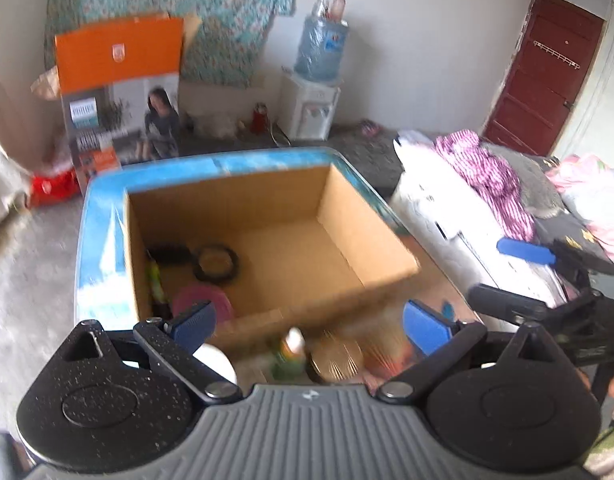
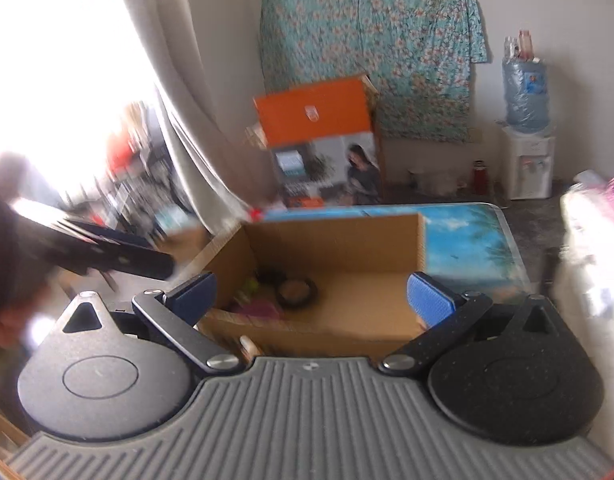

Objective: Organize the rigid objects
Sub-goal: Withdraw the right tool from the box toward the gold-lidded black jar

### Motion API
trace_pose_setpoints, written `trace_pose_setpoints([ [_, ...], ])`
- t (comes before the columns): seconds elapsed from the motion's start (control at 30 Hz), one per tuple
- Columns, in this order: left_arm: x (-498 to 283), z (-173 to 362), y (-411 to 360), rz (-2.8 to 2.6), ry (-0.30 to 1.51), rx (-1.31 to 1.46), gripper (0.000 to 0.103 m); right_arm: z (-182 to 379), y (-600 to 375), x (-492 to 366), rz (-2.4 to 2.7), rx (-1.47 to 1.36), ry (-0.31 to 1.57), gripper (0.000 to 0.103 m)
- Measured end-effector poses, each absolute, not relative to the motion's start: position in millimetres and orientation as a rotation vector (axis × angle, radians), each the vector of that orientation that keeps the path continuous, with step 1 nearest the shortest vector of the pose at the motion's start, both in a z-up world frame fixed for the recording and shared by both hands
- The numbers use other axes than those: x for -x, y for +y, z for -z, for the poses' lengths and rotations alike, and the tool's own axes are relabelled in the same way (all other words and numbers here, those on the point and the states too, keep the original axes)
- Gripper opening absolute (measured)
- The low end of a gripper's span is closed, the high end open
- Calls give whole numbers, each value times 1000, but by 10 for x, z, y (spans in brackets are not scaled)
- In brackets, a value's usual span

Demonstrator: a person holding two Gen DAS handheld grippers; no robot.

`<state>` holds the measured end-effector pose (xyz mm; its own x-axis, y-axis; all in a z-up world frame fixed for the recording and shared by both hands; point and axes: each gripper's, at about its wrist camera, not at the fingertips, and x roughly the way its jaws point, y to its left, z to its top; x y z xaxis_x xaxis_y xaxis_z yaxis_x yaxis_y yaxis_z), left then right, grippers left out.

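An open cardboard box (image 1: 267,216) stands on a blue picture-print table (image 1: 103,248). In its left corner lie a black ring-shaped dish (image 1: 215,262), a pink round item (image 1: 205,300) and something green (image 1: 155,280). My left gripper (image 1: 310,322) hovers open and empty above the box's near wall. Blurred below it are a small bottle (image 1: 291,350), a gold round lid (image 1: 336,360) and a white round thing (image 1: 215,360). My right gripper (image 2: 312,295) is open and empty, facing the box (image 2: 347,240) from its near side. It also appears at the right (image 1: 491,270) of the left wrist view.
Beyond the table an orange-and-grey product carton (image 1: 119,92) stands on the floor beside a water dispenser (image 1: 311,108). A heap of clothes (image 1: 491,172) lies on a white surface to the right. A dark red door (image 1: 547,72) and a curtain (image 2: 175,128) border the room.
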<state>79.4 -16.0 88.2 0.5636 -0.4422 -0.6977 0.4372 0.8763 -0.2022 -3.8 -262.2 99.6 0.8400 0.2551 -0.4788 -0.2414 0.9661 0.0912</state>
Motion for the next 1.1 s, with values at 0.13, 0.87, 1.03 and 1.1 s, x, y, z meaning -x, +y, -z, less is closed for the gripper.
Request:
trace_pose_setpoints([
  [0.13, -572, -644, -218, 491, 802, -40, 101, -843, -2464, 220, -192, 130, 536, 102],
  [0.87, -139, -27, -498, 545, 725, -75, 103, -227, -2658, 238, -204, -84, 611, 102],
  [1.03, -105, 112, -602, 556, 708, -103, 103, -53, -2843, 207, -195, -229, 619, 102],
  [1.1, -81, 191, -659, 542, 699, -134, 103, 9, -2916, 195, -195, -272, 613, 102],
])
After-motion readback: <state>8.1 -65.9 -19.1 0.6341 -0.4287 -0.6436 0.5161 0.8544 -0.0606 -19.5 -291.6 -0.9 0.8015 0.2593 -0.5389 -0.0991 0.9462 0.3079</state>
